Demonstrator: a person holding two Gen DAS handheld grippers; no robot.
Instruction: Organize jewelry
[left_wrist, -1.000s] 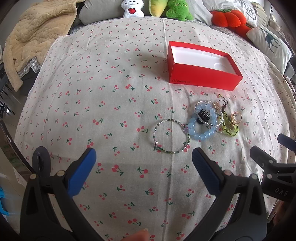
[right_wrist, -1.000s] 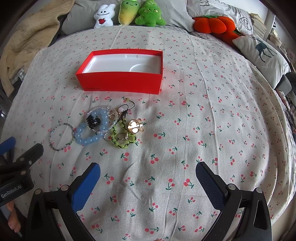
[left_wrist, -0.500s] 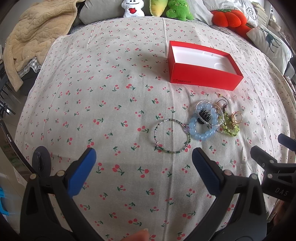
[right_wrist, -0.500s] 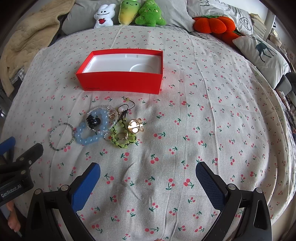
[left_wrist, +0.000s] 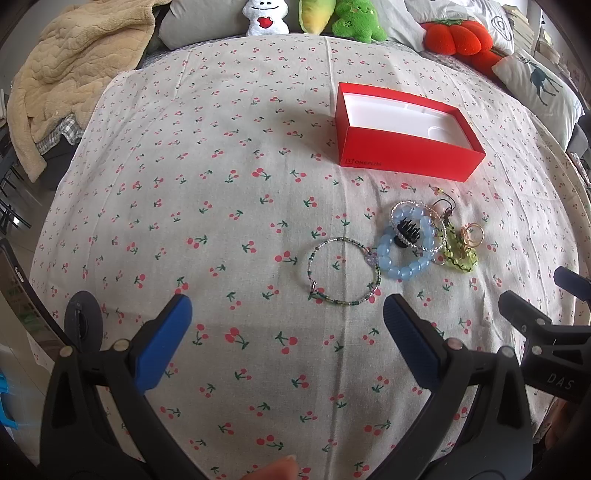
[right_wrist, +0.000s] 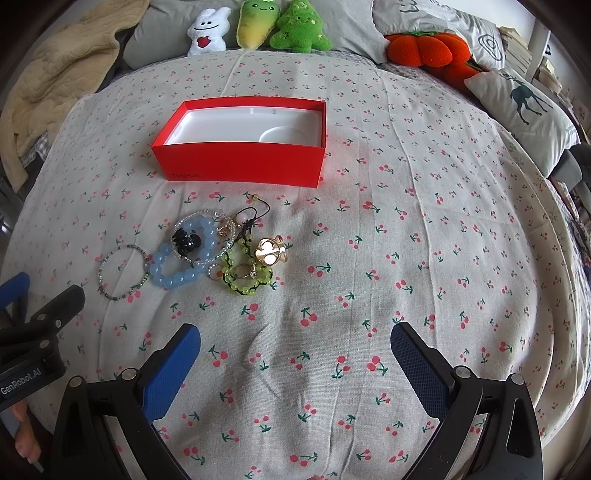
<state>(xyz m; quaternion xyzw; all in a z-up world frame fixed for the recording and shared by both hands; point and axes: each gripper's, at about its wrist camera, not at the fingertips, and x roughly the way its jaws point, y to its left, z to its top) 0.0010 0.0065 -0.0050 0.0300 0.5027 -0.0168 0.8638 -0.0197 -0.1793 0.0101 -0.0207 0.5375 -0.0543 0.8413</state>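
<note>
An open red box (left_wrist: 406, 155) with a white liner lies on the cherry-print sheet; it also shows in the right wrist view (right_wrist: 243, 162). In front of it lies a jewelry pile: a thin green bead bracelet (left_wrist: 343, 273) (right_wrist: 123, 271), a pale blue bead bracelet (left_wrist: 406, 254) (right_wrist: 184, 258), a black hair claw (left_wrist: 406, 230) (right_wrist: 186, 240), a lime bead bracelet (right_wrist: 245, 275) (left_wrist: 460, 254) and gold rings (right_wrist: 269, 253). My left gripper (left_wrist: 288, 321) is open and empty, just short of the thin bracelet. My right gripper (right_wrist: 295, 350) is open and empty, near the pile's right.
Plush toys (right_wrist: 258, 26) and pillows (right_wrist: 524, 107) line the far edge of the bed. A beige blanket (left_wrist: 74, 62) is heaped at the far left. The bed drops off on the left (left_wrist: 22, 295) and on the right (right_wrist: 576, 258).
</note>
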